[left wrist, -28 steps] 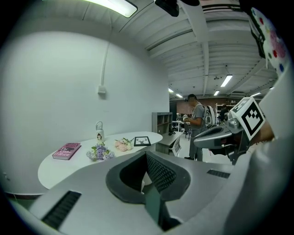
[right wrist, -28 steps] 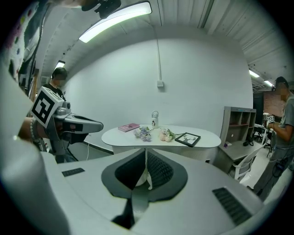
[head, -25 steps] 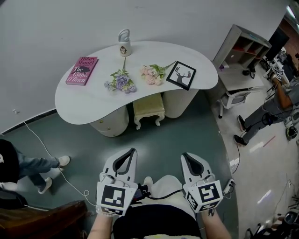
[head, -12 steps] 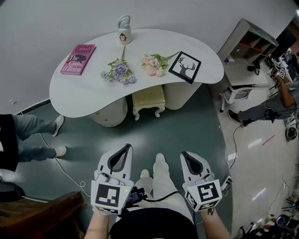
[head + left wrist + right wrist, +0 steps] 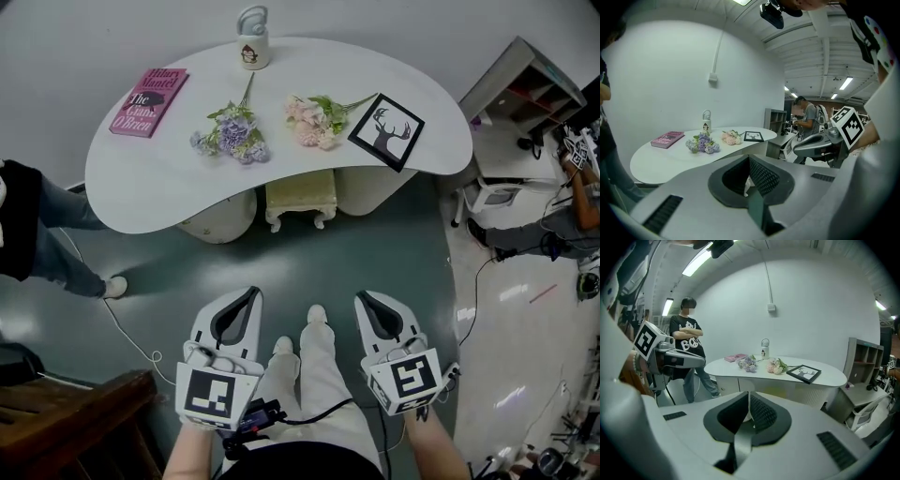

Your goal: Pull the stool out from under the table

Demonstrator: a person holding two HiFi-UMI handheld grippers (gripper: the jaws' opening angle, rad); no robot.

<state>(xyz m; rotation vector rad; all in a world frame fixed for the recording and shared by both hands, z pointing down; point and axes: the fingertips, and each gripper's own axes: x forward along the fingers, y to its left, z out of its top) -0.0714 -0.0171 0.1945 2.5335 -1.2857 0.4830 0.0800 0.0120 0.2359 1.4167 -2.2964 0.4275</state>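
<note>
Head view: stool (image 5: pixel 300 197) tucked under near edge of table (image 5: pixel 159 187), partly showing; left gripper (image 5: pixel 247 296) and right gripper (image 5: pixel 366 300) nearer, side by side, well apart from stool. Left gripper view: jaws closed together, nothing clamped, table far ahead. Right gripper view: jaws likewise together, empty, table beyond.

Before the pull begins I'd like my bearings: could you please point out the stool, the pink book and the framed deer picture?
stool (image 5: pixel 302 195): head view, on its cream seat.
pink book (image 5: pixel 148 101): head view, middle of its cover.
framed deer picture (image 5: pixel 386 131): head view, on the deer print.
</note>
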